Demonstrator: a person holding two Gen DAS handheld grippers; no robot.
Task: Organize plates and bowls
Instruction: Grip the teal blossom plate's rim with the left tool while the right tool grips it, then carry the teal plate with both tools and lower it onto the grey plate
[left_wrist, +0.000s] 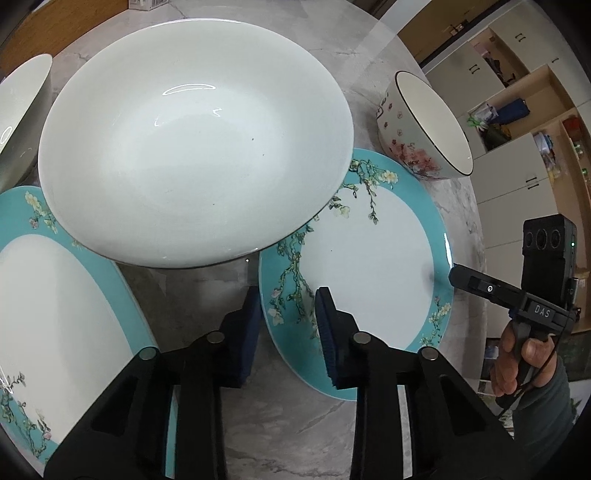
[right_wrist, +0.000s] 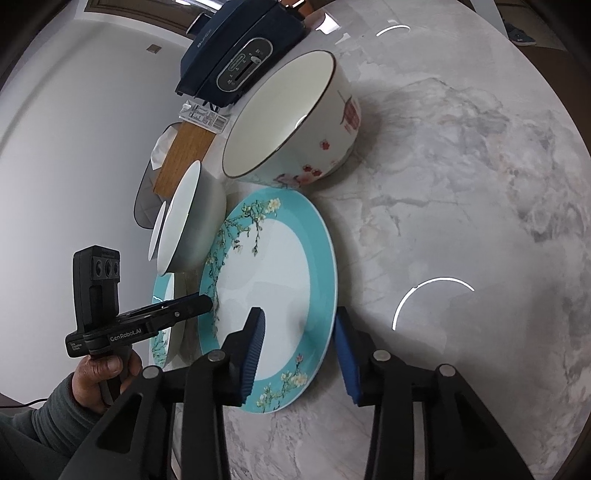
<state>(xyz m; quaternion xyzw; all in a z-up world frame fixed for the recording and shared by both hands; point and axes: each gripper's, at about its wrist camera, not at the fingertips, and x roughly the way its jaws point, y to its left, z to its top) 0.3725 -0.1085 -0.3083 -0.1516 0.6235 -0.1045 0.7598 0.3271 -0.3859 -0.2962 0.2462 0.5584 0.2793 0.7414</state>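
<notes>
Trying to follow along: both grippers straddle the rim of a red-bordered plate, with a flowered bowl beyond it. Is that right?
Not quite. The plate has a teal border, not red; the right wrist view shows it. The left gripper and right gripper do straddle its rim, with the flowered bowl beyond.

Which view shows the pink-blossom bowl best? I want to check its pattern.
The right wrist view: the blossom bowl stands large and near the centre, showing its inside, dark rim and pink flowers down one side. The left wrist view shows the bowl small, at the edge of the picture and stretched by the lens.
</notes>
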